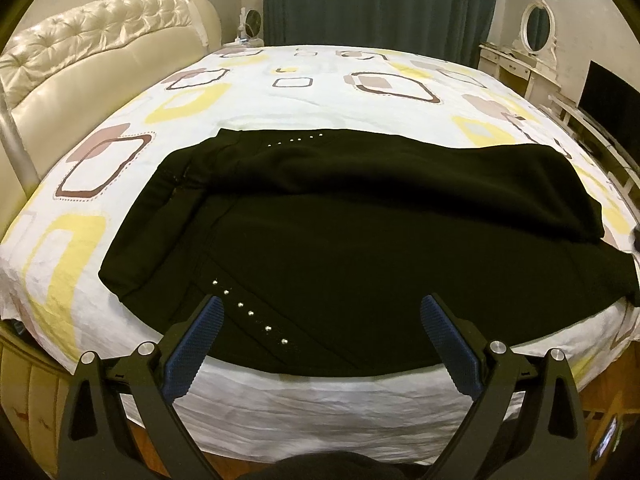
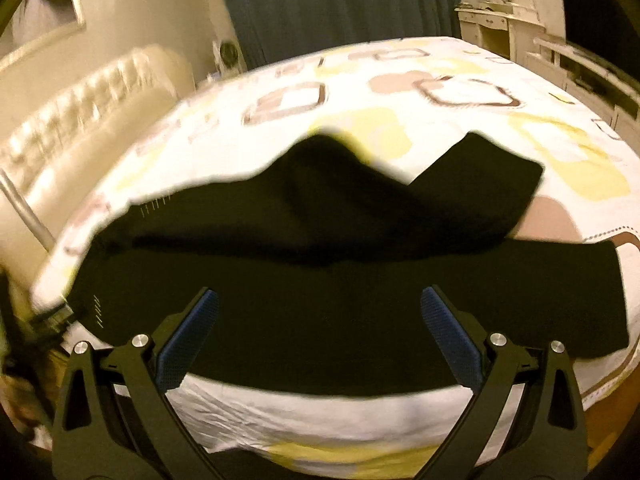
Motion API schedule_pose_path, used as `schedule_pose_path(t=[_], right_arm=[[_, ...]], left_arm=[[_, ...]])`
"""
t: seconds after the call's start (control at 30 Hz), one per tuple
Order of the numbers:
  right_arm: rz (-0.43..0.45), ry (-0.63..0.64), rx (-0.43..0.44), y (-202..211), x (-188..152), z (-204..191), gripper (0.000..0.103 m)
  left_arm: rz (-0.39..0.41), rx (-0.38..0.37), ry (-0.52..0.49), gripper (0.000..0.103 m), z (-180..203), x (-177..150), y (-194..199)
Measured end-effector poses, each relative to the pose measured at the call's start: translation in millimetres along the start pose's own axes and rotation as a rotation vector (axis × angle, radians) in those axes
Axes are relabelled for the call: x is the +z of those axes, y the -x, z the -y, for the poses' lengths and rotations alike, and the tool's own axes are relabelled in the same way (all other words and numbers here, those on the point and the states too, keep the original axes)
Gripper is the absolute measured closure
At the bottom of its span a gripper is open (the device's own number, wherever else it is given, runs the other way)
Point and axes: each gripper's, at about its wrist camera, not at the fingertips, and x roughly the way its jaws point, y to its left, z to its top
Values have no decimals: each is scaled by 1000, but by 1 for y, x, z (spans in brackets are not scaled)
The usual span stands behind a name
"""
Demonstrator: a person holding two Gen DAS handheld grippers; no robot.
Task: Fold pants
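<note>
Black pants (image 1: 320,220) lie across the near part of the bed (image 1: 280,96), waist end to the left, with rows of small silver studs. One leg lies loosely over the other. My left gripper (image 1: 320,304) is open and empty, above the near edge of the pants by the studs. In the right wrist view the pants (image 2: 340,280) spread sideways, with one leg end (image 2: 480,184) angled away to the far right. My right gripper (image 2: 320,300) is open and empty above the pants' near edge. This view is blurred.
The bed has a white sheet with yellow and brown squares. A cream tufted headboard (image 1: 100,48) stands at the left. Dark curtains (image 1: 380,0) hang behind. A white dresser with an oval mirror (image 1: 536,28) and a dark screen (image 1: 612,92) stand at the right.
</note>
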Motion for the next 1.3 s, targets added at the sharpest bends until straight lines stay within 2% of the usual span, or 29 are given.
schedule_pose_path(t=[0.1, 0.2, 0.3, 0.43, 0.53, 0.6, 0.63, 0.67, 0.7, 0.73, 0.77, 0.83, 0.9, 1.0, 1.07, 1.23, 1.3], right_arm=[[45, -76, 34, 30, 21, 66, 2], [53, -165, -13, 49, 31, 144, 2], [-7, -259, -102, 47, 31, 223, 2], [-72, -375, -131, 25, 20, 290, 2], [-107, -386, -141, 4, 14, 309, 4], [-143, -370, -134, -9, 12, 310, 19], [-151, -347, -152, -11, 12, 312, 23], [-159, -307, -162, -13, 12, 306, 38], [-168, -286, -154, -15, 14, 304, 61], [-185, -270, -139, -17, 13, 300, 72], [-196, -272, -112, -18, 13, 300, 80], [-202, -252, -116, -18, 15, 301, 94], [-180, -246, -93, -12, 22, 302, 96], [-100, -225, -114, 6, 39, 303, 97], [-78, -220, -130, 9, 46, 305, 97], [-185, -208, -220, -32, 34, 315, 97], [-173, -239, -220, -35, 33, 317, 94]], left_arm=[[0, 1, -12, 5, 2, 0, -1], [-7, -4, -10, 5, 2, -1, -2], [-14, 1, -4, 5, 1, -1, -5], [-31, 31, -5, 5, 1, -4, -13], [-62, 55, 14, 5, -4, -7, -21], [-78, 72, 26, 5, -7, -10, -25], [-82, 79, 28, 5, -8, -10, -26], [-85, 86, 30, 5, -10, -11, -27], [-90, 95, 33, 5, -11, -11, -29], [-94, 100, 34, 5, -12, -10, -30], [-96, 106, 34, 5, -13, -10, -31], [-96, 115, 38, 5, -14, -7, -33], [-92, 114, 49, 5, -16, -2, -34], [-74, 118, 53, 5, -16, 6, -32], [-57, 120, 50, 5, -17, 11, -31], [-35, 127, 52, 5, -25, 20, -33], [-47, 122, 59, 5, -35, 22, -36]])
